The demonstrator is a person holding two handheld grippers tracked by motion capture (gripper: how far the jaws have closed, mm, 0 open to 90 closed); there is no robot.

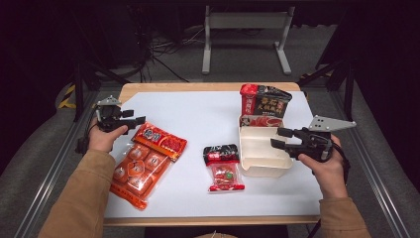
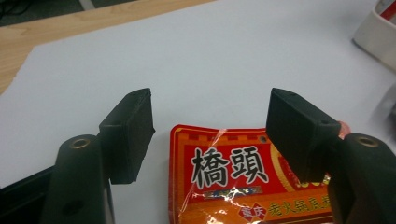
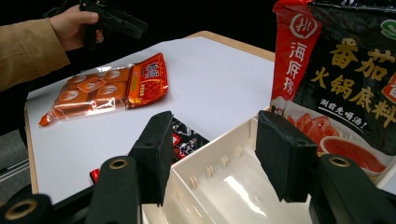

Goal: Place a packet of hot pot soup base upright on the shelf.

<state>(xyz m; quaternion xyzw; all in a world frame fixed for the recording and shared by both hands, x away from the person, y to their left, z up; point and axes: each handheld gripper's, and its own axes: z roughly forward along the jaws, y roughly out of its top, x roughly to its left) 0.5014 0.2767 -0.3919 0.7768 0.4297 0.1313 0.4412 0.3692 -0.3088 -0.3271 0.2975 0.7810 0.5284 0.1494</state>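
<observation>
Now | left tongs open over orange packet | right tongs level

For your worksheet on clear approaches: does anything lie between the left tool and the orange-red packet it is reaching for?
Nothing visible does. The left tool hangs open right over the top edge of the orange-red packet, with only bare white sheet around it; the small red packet lies apart, toward the tray.

Lab: aluminium frame, floor cables
</observation>
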